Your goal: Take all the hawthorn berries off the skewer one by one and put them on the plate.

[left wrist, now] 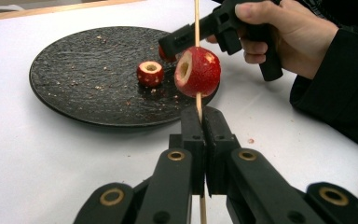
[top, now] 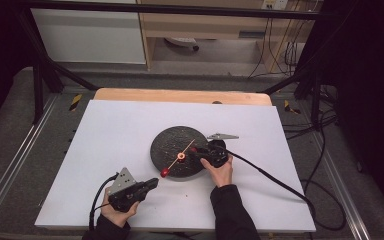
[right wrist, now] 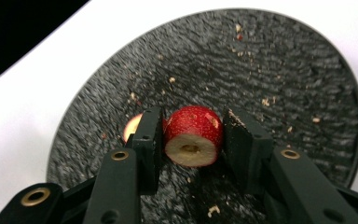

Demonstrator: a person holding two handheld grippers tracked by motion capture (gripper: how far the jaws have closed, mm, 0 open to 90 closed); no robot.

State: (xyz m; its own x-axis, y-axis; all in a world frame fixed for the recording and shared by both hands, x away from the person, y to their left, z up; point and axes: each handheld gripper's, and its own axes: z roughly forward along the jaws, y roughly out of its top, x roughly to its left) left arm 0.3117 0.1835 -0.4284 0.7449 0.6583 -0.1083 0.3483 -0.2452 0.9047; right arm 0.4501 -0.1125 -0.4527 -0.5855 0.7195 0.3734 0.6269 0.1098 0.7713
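Observation:
My left gripper (left wrist: 204,116) is shut on a thin wooden skewer (left wrist: 197,28) that rises from its jaws. A cored red fruit (left wrist: 200,72) is threaded on the skewer just above the tips. In the high view this gripper (top: 155,181) sits at the near rim of the black plate (top: 167,137), and the skewer (top: 189,146) slants up and right over it. My right gripper (right wrist: 193,126) is shut on a second cored red fruit (right wrist: 193,135), low over the plate (right wrist: 279,70). A third cored fruit (left wrist: 150,73) lies on the plate; it peeks out (right wrist: 131,127) behind one jaw.
The plate carries crumbs and stands mid-table on a white sheet (top: 115,135). A wooden table edge (top: 180,95) runs along the back. The right gripper's cable (top: 270,175) trails off to the right. One hand (left wrist: 289,32) holds the right gripper near the skewer.

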